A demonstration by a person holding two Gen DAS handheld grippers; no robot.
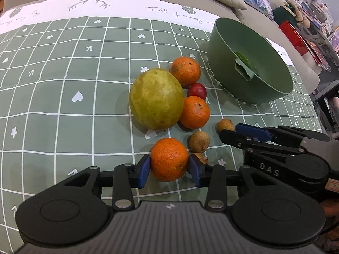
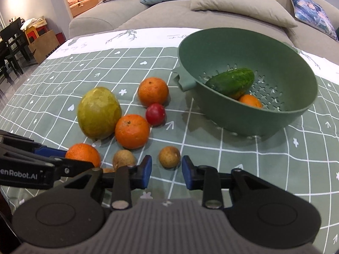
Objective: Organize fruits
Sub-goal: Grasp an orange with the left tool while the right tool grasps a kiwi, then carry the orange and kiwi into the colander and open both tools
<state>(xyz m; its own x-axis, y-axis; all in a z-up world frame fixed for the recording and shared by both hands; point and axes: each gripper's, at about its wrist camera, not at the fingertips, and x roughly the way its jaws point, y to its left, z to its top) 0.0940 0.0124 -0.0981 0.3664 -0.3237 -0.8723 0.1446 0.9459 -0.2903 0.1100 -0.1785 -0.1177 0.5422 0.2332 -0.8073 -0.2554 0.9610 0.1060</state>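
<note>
Left gripper (image 1: 169, 169), black with blue pads, clamped on a round orange tangerine (image 1: 169, 159) at the near edge of the fruit cluster, both pads pressed against its sides. Right gripper (image 2: 166, 170), same make, jaws standing a little apart around a small round brown longan (image 2: 169, 156) just right of that tangerine, a sliver of gap visible on either side, no firm contact seen. Two more brown longans (image 1: 198, 141) near, between the two grippers. Farther out, a large yellow-green mango (image 1: 156, 99) flanked on its right by two more orange tangerines (image 1: 195, 112) with a small red plum (image 1: 197, 91) between them. Far right, a tilted green plastic colander (image 2: 264, 48) holding a dark green cucumber (image 2: 231, 81) and an orange fruit beneath it. All set on a green grid-patterned tablecloth (image 1: 63, 84), grey sofa (image 2: 169, 14) beyond.
</note>
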